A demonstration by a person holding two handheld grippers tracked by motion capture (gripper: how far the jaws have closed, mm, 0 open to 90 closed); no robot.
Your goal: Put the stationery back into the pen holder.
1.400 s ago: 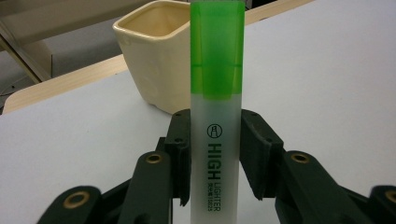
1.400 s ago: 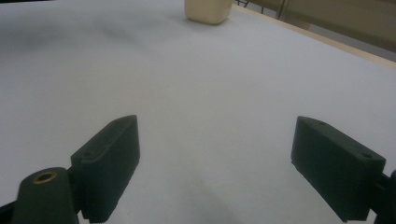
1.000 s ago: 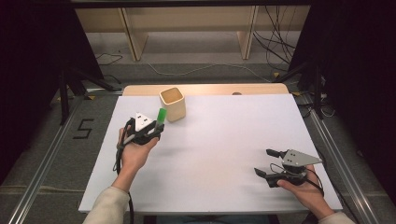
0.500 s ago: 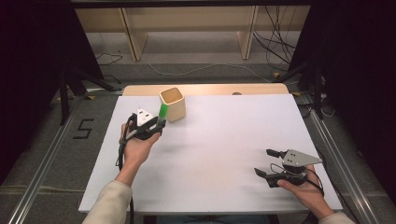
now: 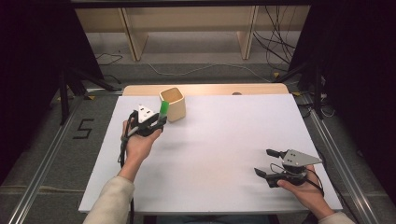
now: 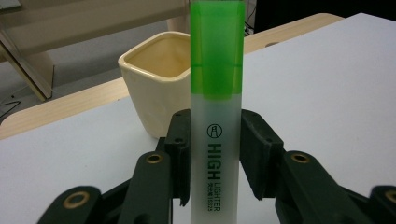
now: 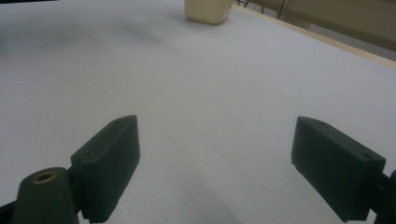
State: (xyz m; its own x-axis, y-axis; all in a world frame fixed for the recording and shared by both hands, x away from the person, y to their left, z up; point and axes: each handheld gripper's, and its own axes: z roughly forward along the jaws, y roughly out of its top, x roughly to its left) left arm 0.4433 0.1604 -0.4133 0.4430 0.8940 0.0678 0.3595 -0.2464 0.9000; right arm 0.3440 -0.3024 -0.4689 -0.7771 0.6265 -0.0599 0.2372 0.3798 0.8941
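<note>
Nearest the person, at the table's right front, the right gripper (image 5: 272, 163) sits low over the white table top (image 5: 224, 140), held in the right hand (image 5: 303, 186); its jaws stand wide apart with nothing between them, and in the right gripper view bare white surface shows in the gap.

Farther in and to the left, the left hand (image 5: 140, 142) holds the left gripper (image 5: 159, 122) up above the table. Its two black pads (image 6: 180, 154) are pinching a highlighter (image 6: 216, 116) by its frosted white barrel, one pad on each side. The pen stands upright in the grip, green cap on top, "HIGH LIGHTER" printed along the barrel.

Just beyond the pen stands a cream square-mouthed cup (image 5: 172, 103), near the table's far edge, its opening facing up. The highlighter's cap is just beside the cup's left wall in the high view.
</note>
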